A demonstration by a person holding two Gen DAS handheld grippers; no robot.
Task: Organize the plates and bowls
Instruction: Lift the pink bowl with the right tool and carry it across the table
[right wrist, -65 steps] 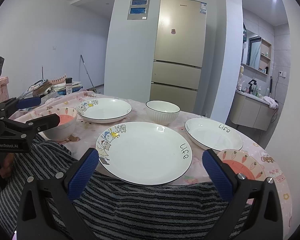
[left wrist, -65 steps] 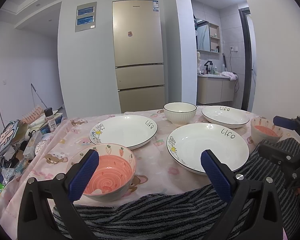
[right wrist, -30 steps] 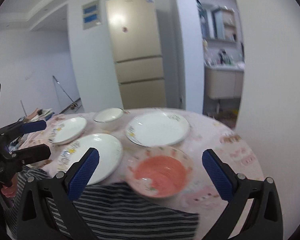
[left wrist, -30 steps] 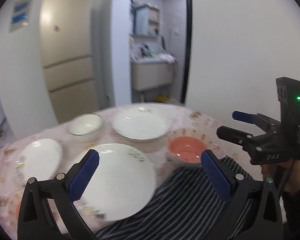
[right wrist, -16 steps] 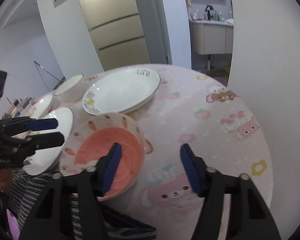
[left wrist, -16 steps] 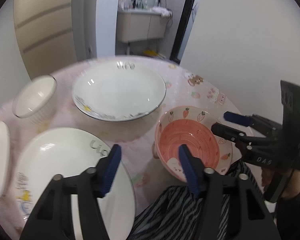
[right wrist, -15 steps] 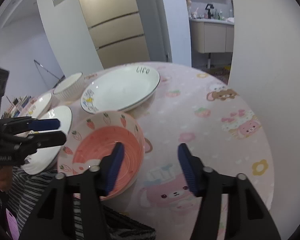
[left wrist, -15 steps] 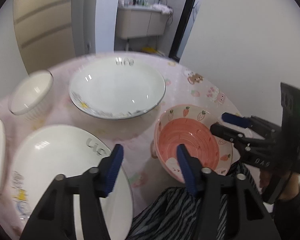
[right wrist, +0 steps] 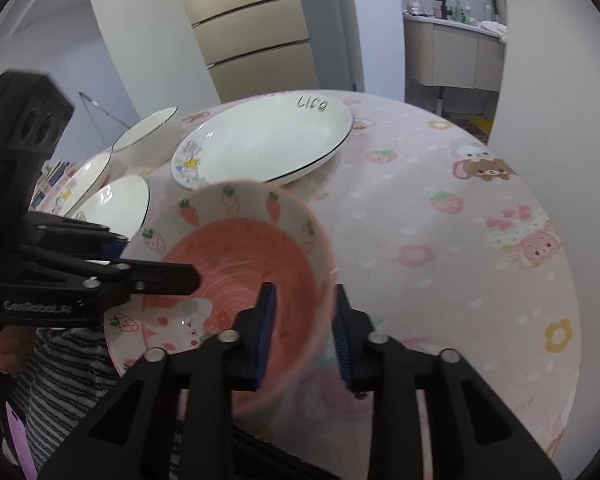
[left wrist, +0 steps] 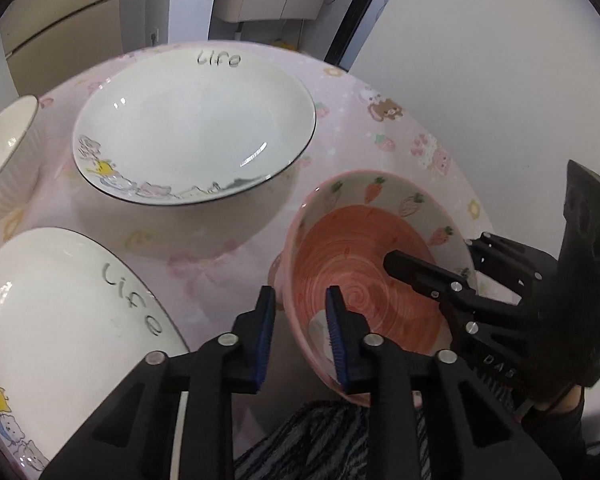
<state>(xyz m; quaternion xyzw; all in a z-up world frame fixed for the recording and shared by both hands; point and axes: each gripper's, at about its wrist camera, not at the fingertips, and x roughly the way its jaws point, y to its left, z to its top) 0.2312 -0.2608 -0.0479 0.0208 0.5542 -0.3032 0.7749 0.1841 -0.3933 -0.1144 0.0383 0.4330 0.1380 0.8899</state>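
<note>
A pink bowl (left wrist: 364, 264) with carrot and strawberry prints stands at the near right edge of the round table. My left gripper (left wrist: 300, 332) straddles its left rim, one finger outside and one inside; the jaws are closing, and a thin gap still shows beside the outer pad. My right gripper (right wrist: 302, 332) straddles the opposite rim of the bowl (right wrist: 236, 252), jaws also closing, with that rim blurred between the pads. Each gripper appears in the other's view: the right gripper (left wrist: 420, 276) and the left gripper (right wrist: 168, 276). Two white "Life" plates (left wrist: 192, 132) (left wrist: 60, 320) lie beyond and to the left.
A white ribbed bowl (left wrist: 4, 148) sits at the far left, with a third plate (right wrist: 88, 172) behind it. The pink printed tablecloth (right wrist: 440, 240) covers the table. A striped cloth (left wrist: 324, 440) lies at the near edge. A white wall stands close on the right.
Both grippers came down onto the pink bowl from either side and narrowed from wide open to a small gap around its rim. Both views now tilt further down at the table.
</note>
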